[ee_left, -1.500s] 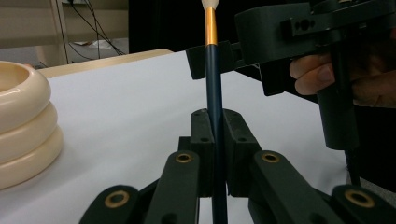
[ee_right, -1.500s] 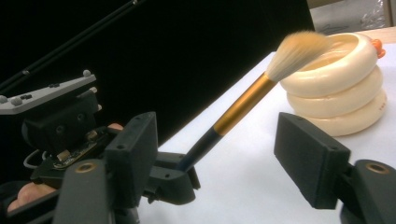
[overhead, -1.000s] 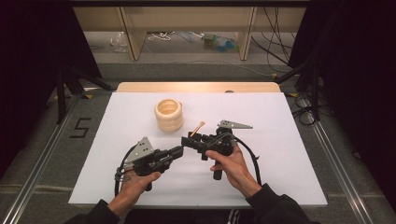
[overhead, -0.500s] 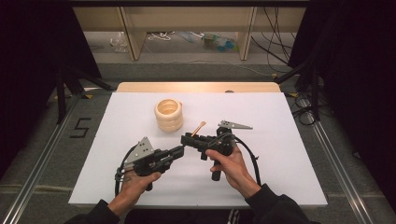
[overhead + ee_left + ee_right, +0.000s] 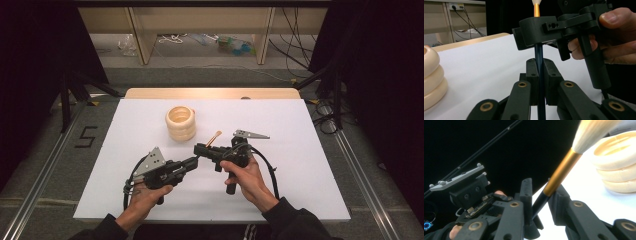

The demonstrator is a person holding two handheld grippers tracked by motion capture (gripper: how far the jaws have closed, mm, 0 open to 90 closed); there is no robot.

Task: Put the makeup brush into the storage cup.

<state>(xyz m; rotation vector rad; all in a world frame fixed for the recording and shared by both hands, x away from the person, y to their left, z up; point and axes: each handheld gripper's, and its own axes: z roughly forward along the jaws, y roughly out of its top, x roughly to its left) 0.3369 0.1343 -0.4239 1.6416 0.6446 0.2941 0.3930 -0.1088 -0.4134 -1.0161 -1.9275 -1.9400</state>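
A make-up brush [image 5: 539, 52] with a dark handle, gold ferrule [image 5: 561, 172] and pale bristles is held above the white table [image 5: 300, 150]. My left gripper [image 5: 540, 62] is shut on the lower handle, and the brush stands straight up from its jaws. My right gripper [image 5: 542, 187] faces it from the right [image 5: 200, 149]. Its jaws have just been closing around the handle near the ferrule, with a sliver of gap still showing. The brush tip [image 5: 214, 138] sticks out past both grippers.
A stack of cream rings [image 5: 180, 122] stands on the table behind and left of the grippers, near the brush tip [image 5: 619, 160]. A wooden strip [image 5: 210, 93] edges the far side. Dark curtains and metal rails flank the table.
The right gripper's jaws have narrowed around the brush. Both hands and the brush have stayed where they were.
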